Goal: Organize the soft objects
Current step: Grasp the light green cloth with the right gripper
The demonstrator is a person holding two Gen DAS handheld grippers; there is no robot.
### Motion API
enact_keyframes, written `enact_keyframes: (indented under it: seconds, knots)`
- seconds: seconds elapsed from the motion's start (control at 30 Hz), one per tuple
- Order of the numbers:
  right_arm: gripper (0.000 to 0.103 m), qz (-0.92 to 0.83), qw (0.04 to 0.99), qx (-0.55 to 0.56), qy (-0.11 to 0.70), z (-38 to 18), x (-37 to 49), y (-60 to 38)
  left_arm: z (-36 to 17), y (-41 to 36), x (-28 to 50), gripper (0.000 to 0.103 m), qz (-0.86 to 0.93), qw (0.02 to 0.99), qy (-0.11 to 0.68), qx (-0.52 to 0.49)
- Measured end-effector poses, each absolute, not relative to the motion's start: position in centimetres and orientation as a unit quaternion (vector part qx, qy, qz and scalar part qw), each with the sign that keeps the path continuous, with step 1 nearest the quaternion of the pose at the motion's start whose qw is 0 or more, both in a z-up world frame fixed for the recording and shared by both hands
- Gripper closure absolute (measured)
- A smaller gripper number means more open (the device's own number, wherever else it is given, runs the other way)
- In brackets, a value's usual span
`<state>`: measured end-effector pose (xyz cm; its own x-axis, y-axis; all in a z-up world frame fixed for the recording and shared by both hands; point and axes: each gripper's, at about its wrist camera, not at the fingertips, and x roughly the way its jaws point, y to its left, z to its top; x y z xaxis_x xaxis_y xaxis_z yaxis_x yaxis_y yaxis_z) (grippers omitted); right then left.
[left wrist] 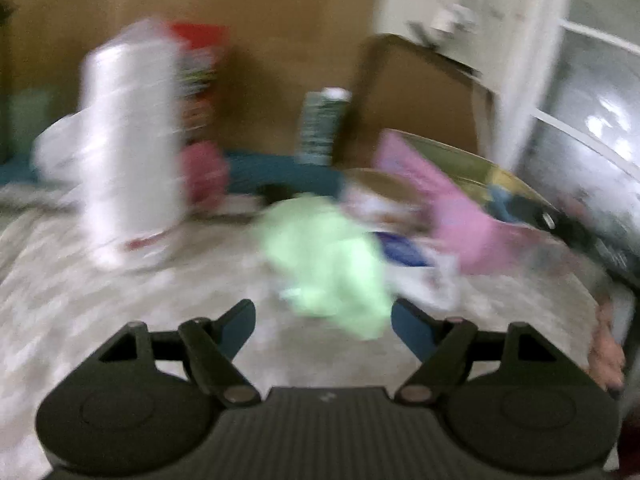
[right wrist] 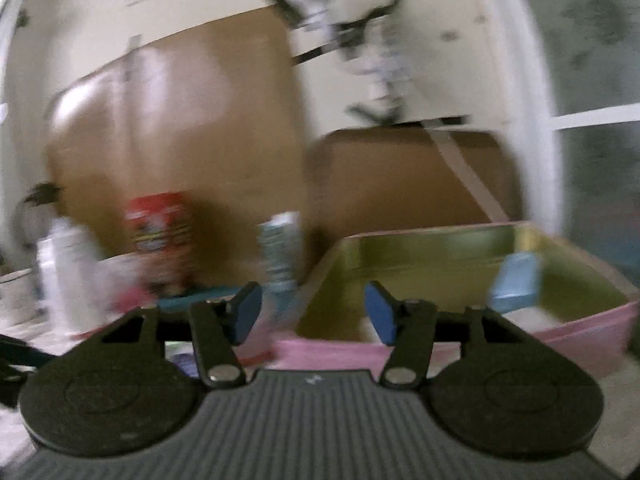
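Note:
Both views are motion-blurred. In the left wrist view a crumpled light green cloth (left wrist: 328, 264) lies on the pale surface just beyond my left gripper (left wrist: 323, 322), which is open and empty. A pink cloth (left wrist: 452, 208) drapes over the edge of the pink bin (left wrist: 460, 160) at the right. In the right wrist view my right gripper (right wrist: 313, 312) is open and empty, held above the near rim of the pink bin (right wrist: 568, 332). A light blue soft item (right wrist: 516, 282) sits inside the bin with something white below it.
A tall white plastic-wrapped roll (left wrist: 128, 152), a red printed canister (left wrist: 200, 80) and a small can (left wrist: 322, 128) stand behind the cloths. Cardboard boxes (right wrist: 192, 128) line the back wall. A blue-white item (left wrist: 404, 248) lies next to the green cloth.

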<state>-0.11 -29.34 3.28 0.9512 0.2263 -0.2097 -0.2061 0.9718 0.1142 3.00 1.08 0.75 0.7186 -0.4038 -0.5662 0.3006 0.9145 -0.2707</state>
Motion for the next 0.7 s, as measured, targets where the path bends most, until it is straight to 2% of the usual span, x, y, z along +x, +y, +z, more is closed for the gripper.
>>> enact_keyframes:
  seconds: [0.3,0.37,0.4,0.43,0.7]
  knots:
    - [0.06,0.186,0.96,-0.067,0.196,0.9,2.9,-18.6,-0.2,7.9,2.6,0.026,-0.154,0.925,0.314,-0.149]
    - [0.078,0.177,0.956,-0.071,0.223,0.1,4.7,-17.6,-0.4,8.8,2.4,0.026,-0.155,0.924,0.311,-0.161]
    - [0.095,0.177,0.953,-0.069,0.236,-0.1,5.5,-17.2,-0.4,9.2,2.2,0.026,-0.155,0.924,0.309,-0.165]
    - [0.1,0.184,0.953,-0.065,0.234,-0.2,5.4,-16.8,-0.5,9.6,2.1,0.026,-0.156,0.924,0.307,-0.169]
    - [0.099,0.375,0.893,-0.051,0.244,1.1,-0.1,-10.6,-0.3,13.6,1.3,0.026,-0.144,0.923,0.283,-0.218]
